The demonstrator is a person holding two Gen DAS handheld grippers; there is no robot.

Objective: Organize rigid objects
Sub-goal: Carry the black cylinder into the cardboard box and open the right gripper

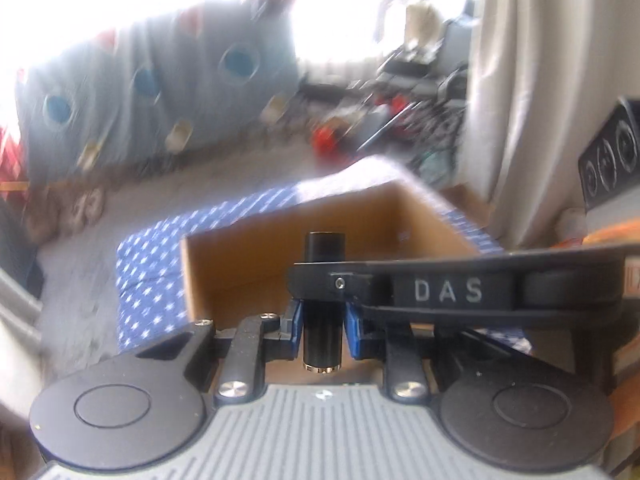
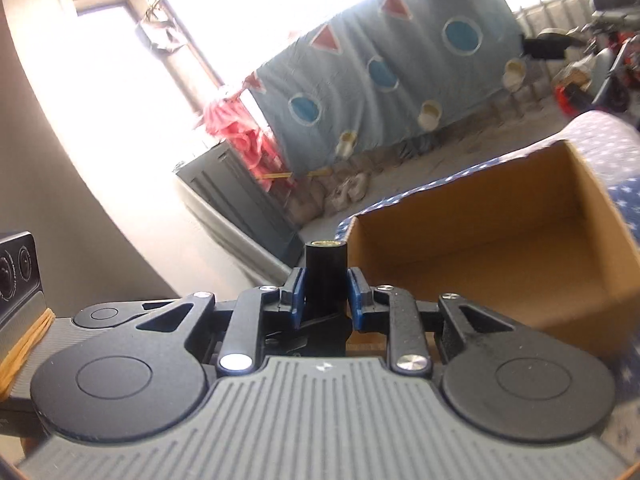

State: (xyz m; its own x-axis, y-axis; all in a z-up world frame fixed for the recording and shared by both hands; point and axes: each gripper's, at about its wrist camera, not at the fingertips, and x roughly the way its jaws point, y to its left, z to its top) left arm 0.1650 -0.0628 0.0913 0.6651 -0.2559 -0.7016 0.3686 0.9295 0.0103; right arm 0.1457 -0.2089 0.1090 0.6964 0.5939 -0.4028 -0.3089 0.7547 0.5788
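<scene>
My left gripper (image 1: 323, 312) is shut on a black cylinder (image 1: 324, 304), part of a black device marked DAS (image 1: 448, 290) that stretches to the right, held above an open cardboard box (image 1: 248, 264). My right gripper (image 2: 325, 300) is shut on another black cylinder (image 2: 325, 276) with a brass end, just left of the same box (image 2: 500, 248). The box looks empty inside.
The box stands on a blue star-patterned cloth (image 1: 152, 264). A blue sheet with circles (image 2: 380, 80) hangs behind. Clutter and red items (image 1: 380, 120) lie at the far right; a curtain (image 1: 520, 100) hangs right. A black camera unit (image 2: 16, 276) sits left.
</scene>
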